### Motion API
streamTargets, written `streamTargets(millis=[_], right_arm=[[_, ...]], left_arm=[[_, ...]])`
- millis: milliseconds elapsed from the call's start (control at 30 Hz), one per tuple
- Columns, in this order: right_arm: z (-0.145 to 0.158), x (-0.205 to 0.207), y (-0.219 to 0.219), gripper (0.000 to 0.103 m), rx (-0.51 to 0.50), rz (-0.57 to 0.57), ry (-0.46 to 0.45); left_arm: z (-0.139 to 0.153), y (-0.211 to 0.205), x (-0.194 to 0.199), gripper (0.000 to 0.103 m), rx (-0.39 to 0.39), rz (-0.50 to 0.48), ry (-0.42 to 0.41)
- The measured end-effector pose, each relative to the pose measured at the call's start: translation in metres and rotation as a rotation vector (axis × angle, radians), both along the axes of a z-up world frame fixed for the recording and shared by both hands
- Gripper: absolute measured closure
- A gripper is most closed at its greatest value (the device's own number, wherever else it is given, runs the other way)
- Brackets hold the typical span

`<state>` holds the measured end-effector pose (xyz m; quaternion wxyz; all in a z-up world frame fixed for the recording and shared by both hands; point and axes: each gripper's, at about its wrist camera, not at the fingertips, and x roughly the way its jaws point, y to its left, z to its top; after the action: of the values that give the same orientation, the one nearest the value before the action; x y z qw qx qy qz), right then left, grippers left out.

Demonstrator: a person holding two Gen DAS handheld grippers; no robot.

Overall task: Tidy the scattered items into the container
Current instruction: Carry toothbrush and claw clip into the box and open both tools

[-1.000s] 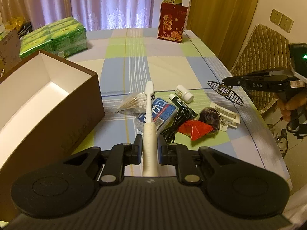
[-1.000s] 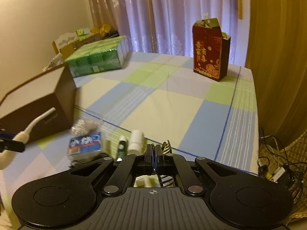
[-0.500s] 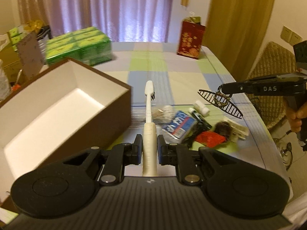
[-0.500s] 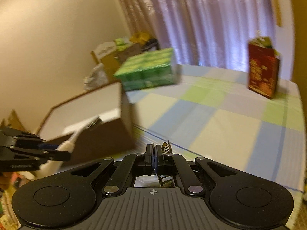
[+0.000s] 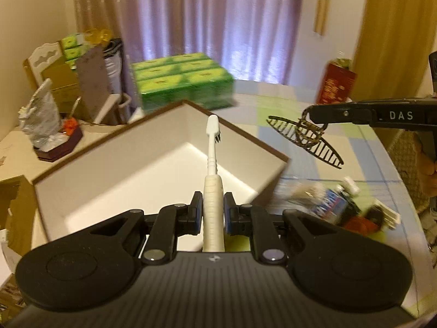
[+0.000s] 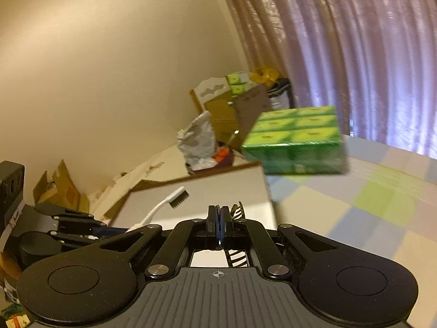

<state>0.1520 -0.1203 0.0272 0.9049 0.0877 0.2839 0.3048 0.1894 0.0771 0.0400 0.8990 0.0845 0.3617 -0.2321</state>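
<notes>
My left gripper (image 5: 213, 211) is shut on a white toothbrush (image 5: 212, 164), whose bristled head reaches out over the open brown box with a white inside (image 5: 131, 175). Off to the right in the left wrist view, my right gripper (image 5: 310, 114) is shut on a dark hair claw clip (image 5: 308, 142), hanging just beyond the box's right corner. From the right wrist, the clip's teeth (image 6: 237, 210) show beside the closed right gripper (image 6: 218, 218), with the toothbrush (image 6: 169, 205) and left gripper (image 6: 76, 227) at lower left over the box (image 6: 207, 191).
Scattered items (image 5: 338, 205) lie blurred on the checked tablecloth right of the box. A green carton pack (image 5: 183, 82) stands behind the box, a red gift bag (image 5: 336, 84) far right. Cardboard boxes and bags (image 5: 54, 95) crowd the left. A hand (image 5: 428, 169) holds the right gripper.
Both grippers swung left toward the box. The toothbrush now hangs over the box's inside, and the clip has come up close to the box's right corner.
</notes>
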Motion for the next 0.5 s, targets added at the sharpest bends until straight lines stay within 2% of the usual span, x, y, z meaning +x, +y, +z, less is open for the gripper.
streamTargets(millis=[300,500], right_arm=[[-0.019,0.06,0.068,0.1,-0.037,0.053,0.024],[-0.049,0.088,0.094,0.1,-0.093,0.052,0.095]], left_arm=[[-0.005,0.042,0.048,0.091,0.011,0.071,0.017],[-0.027,0.059,0.077,0.091,0.011,0.093,0.086]])
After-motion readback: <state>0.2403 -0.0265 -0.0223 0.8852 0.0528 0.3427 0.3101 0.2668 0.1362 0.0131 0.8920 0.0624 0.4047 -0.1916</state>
